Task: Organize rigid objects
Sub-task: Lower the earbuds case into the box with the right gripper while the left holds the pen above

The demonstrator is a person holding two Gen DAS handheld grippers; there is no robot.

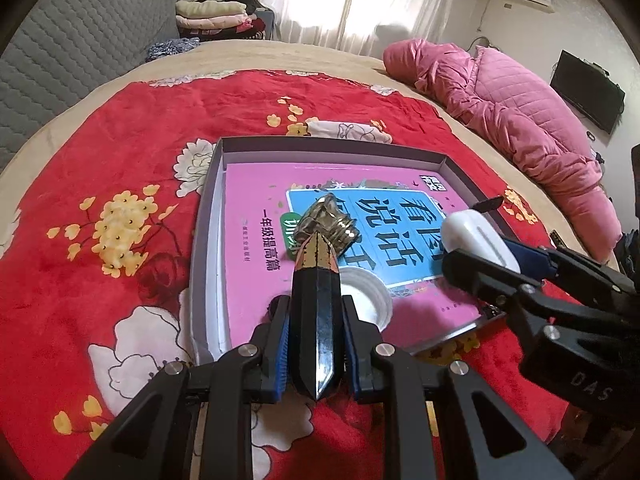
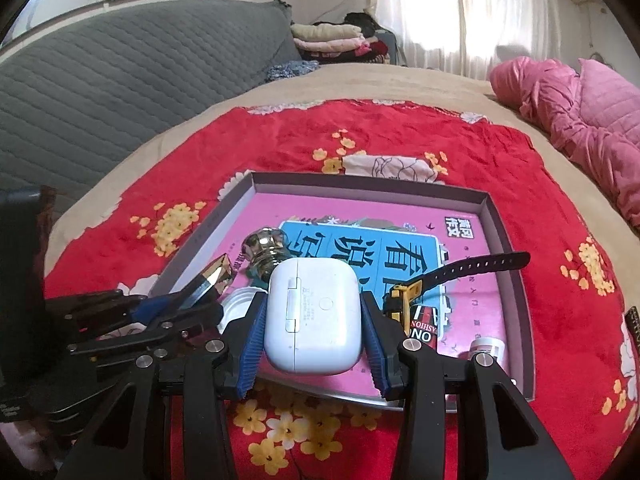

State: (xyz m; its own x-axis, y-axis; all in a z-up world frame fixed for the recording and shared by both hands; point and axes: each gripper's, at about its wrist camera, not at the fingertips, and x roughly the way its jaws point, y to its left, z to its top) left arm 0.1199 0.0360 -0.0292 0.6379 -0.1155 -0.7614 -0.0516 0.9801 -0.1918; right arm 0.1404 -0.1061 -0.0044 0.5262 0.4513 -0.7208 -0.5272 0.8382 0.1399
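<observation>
My left gripper (image 1: pixel 314 308) is shut on a black faceted crystal-shaped piece (image 1: pixel 316 320) with a gold tip, held low over the near left of a shallow grey box (image 1: pixel 212 216). A pink book (image 1: pixel 256 184) lies in the box. My right gripper (image 2: pixel 313 300) is shut on a white earbud case (image 2: pixel 312 316) over the box's near edge (image 2: pixel 516 264). Inside the box are a shiny metal knob (image 2: pixel 266 248), a white round lid (image 1: pixel 368 300), a yellow watch with a black strap (image 2: pixel 440 280) and a small white bottle (image 2: pixel 486 348). The two grippers hang side by side.
The box rests on a red floral blanket (image 1: pixel 120 128) spread over a beige bed. A pink quilted jacket (image 1: pixel 500 100) lies at the far right. A grey quilted headboard (image 2: pixel 120 64) and folded clothes (image 2: pixel 332 40) stand behind.
</observation>
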